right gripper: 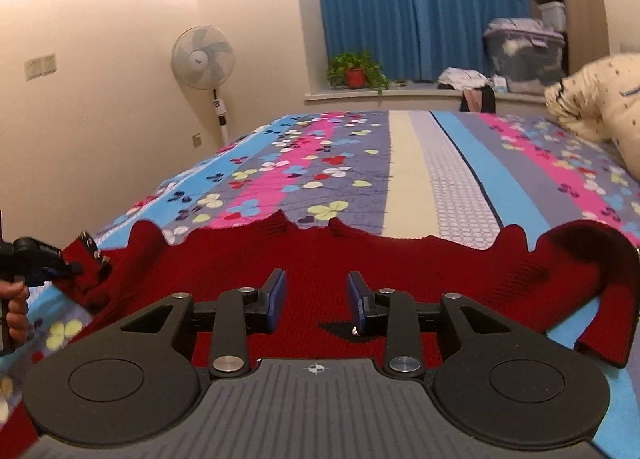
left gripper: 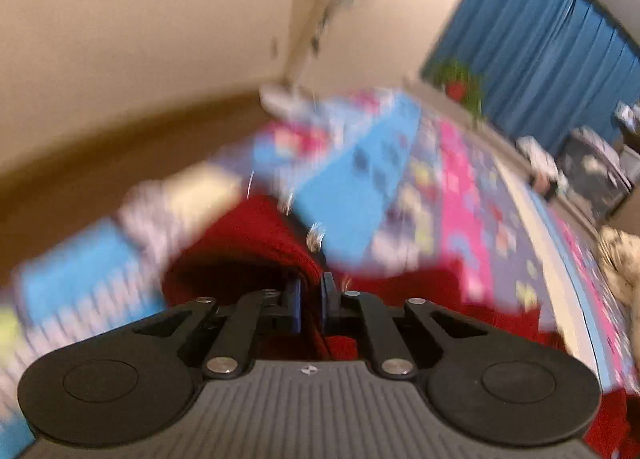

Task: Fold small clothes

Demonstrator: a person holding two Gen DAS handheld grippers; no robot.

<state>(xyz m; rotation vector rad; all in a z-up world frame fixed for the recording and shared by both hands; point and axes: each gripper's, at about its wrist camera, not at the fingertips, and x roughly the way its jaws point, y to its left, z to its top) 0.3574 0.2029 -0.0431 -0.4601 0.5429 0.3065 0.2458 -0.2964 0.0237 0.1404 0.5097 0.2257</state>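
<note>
Red knitted garment (right gripper: 320, 255), ribbed at the edges, wool-like: lies spread on the bed, its long axis running from nine o'clock to three o'clock across the right wrist view, far edge rumpled into small peaks. One sleeve (right gripper: 600, 279) curls back toward five o'clock at the right end.

Bed cover (right gripper: 408, 163), printed cotton in blue, pink, grey and cream stripes with heart-leaf clovers: bears the garment on its near portion; the far part is bare of clothes.

Right gripper (right gripper: 316, 299), black linkage with blue pads: jaws apart, nothing between them, hovering over the middle of the garment's body, which extends away toward twelve o'clock.

Left gripper (left gripper: 311, 295), same make: jaws drawn together and clamped on a fold of the red knit, which rises between the pads toward twelve o'clock. In the right wrist view it shows at nine o'clock (right gripper: 60, 269), a person's hand (right gripper: 16, 311) on its handle, nipping the garment's left end by a studded cuff or hem (right gripper: 94, 253). The left view is badly blurred.

Judgement: the left hand holds the nine o'clock end; the free sleeve at three o'clock lies nearer the right gripper, so a fold along the long axis would likely turn on that side.

Background: standing fan (right gripper: 203, 59), blue curtain (right gripper: 380, 7), potted plant (right gripper: 356, 71), cream patterned quilt (right gripper: 600, 99).
</note>
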